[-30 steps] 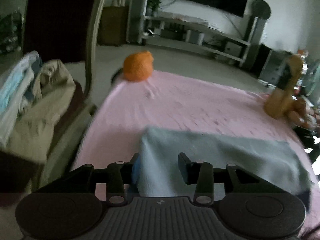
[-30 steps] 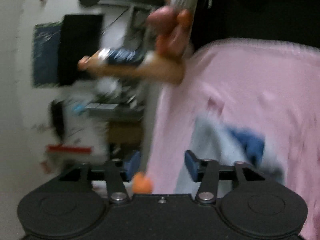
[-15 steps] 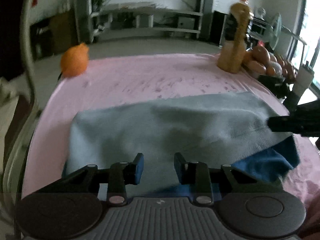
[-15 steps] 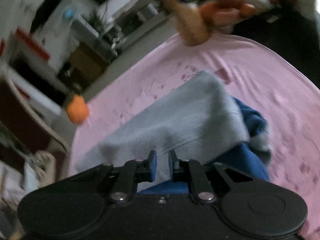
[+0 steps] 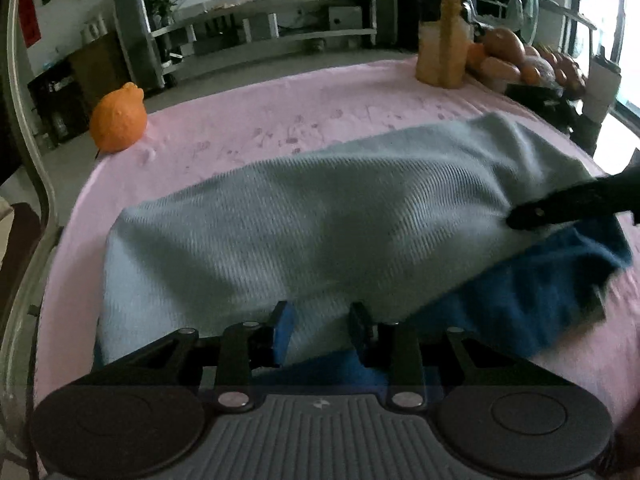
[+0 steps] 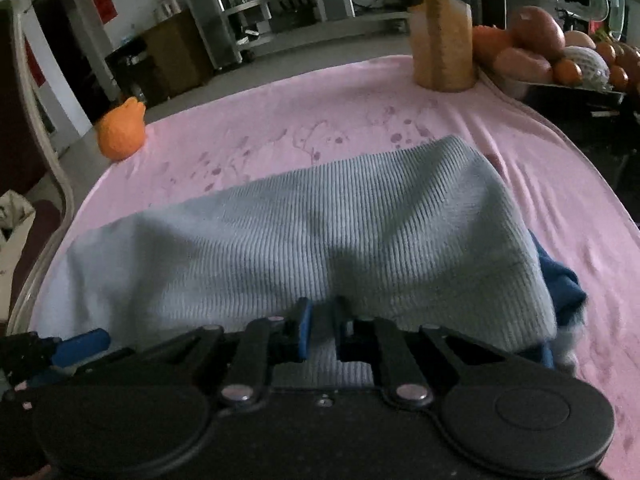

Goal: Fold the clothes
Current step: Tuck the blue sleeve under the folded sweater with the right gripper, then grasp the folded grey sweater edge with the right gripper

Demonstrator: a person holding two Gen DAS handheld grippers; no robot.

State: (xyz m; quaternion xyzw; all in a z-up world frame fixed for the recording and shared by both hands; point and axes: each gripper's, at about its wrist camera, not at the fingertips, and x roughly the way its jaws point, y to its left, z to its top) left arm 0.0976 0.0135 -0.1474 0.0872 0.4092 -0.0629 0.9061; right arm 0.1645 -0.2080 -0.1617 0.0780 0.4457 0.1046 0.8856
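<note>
Covering the bench (image 5: 248, 120), a pink cloth (image 6: 560, 208) ran out of frame at the near edge in both wrist views, behind the tool bodies; its left edge curved down beside a chair frame (image 5: 40, 184). Open pink surface lay beyond the garment toward the far edge and along the right side. A grey ribbed garment (image 5: 304, 216) lay across the middle of the cloth, long axis left to right, folded over a dark blue layer (image 5: 540, 280) that showed only at the near right; how far the blue ran underneath was hidden. The garment's near hem was cut off behind both tools. The right tool (image 6: 320, 320) was pinching the grey hem, its jaws having just been closing with fabric between them. The left tool (image 5: 318, 328) stood partly spread over grey fabric; whether its pads pressed the cloth could not be told. In the left view the right tool's dark finger met the garment's right end. A tan bottle (image 6: 440, 40), top cut off, stood at the far right edge; an orange fruit (image 5: 118, 120) sat at the far left corner.
</note>
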